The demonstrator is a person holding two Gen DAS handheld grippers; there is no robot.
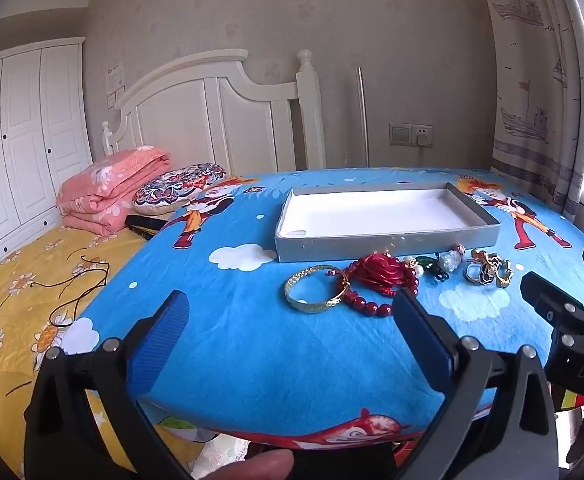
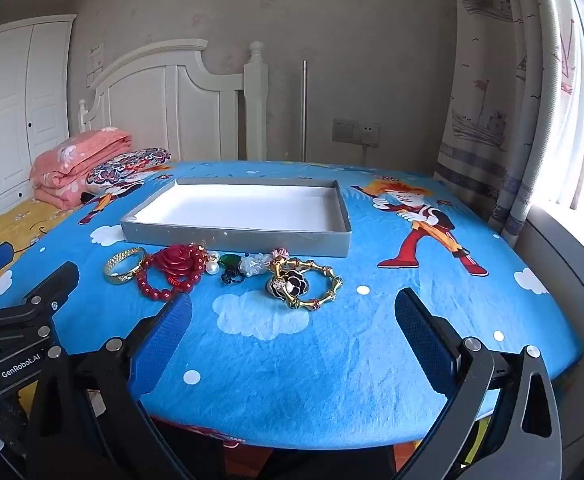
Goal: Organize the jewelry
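A shallow grey box [image 1: 383, 246] [image 2: 236, 238] with a white, empty inside lies on the blue cartoon cloth. In front of it is a row of jewelry: a gold bangle [image 1: 316, 294] [image 2: 124, 265], a red bead bracelet with a red rose [image 1: 379, 274] [image 2: 176, 268], a green and clear charm [image 1: 441, 264] [image 2: 244, 266], a black flower ring [image 2: 288, 286] and a gold bamboo bangle [image 1: 489, 272] [image 2: 319, 284]. My left gripper [image 1: 288, 308] is open and empty just short of the gold bangle. My right gripper [image 2: 292, 308] is open and empty, just short of the bamboo bangle.
The cloth-covered table [image 1: 252, 360] [image 2: 331, 360] stands beside a bed with a yellow sheet [image 1: 32, 300], a pink folded quilt [image 1: 108, 188] and a patterned pillow [image 1: 180, 188]. A thin dark cord [image 1: 80, 292] lies on the sheet. Curtains [image 2: 511, 100] hang at the right.
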